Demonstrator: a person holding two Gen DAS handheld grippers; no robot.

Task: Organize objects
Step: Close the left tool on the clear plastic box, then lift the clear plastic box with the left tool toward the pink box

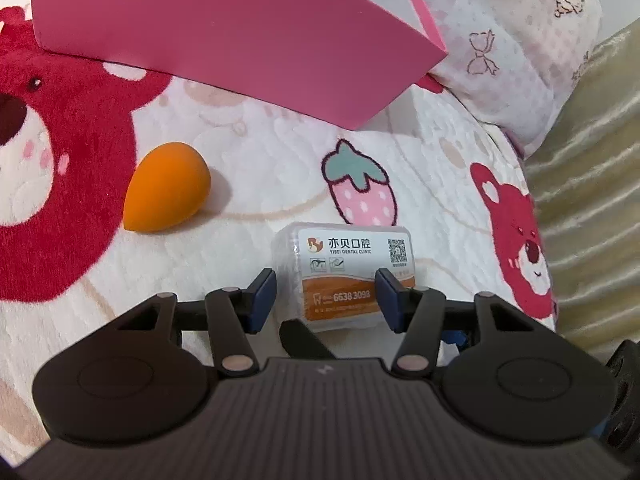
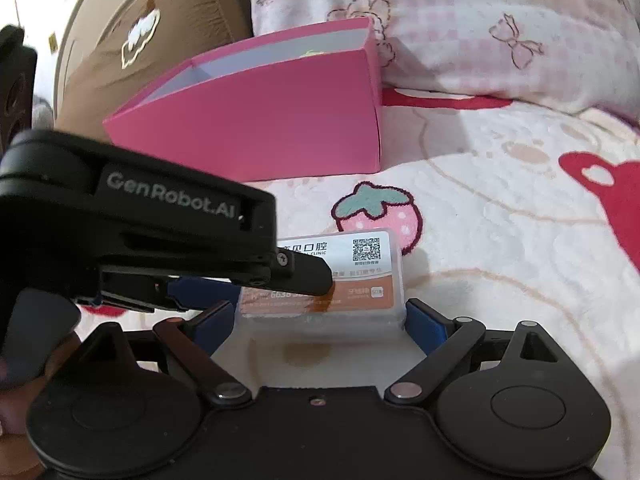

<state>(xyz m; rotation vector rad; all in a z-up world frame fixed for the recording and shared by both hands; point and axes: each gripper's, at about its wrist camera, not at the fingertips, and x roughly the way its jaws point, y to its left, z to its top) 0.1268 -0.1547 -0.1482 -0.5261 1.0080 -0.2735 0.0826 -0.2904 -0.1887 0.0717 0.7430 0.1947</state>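
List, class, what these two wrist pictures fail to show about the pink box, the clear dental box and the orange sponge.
- Pink box: its contents; its near wall hides them in both views.
- Clear dental box: the label's left part, covered in the right wrist view by the left gripper.
- Orange sponge: absent from the right wrist view.
- Right gripper: contact with the clear dental box is unclear.

My left wrist camera looks forward and down over my left gripper [image 1: 326, 292], close above the bedspread [image 1: 256, 184]. My right wrist camera faces likewise, equally near. Both share the floss box [image 1: 344, 276] and pink box [image 1: 224, 36].
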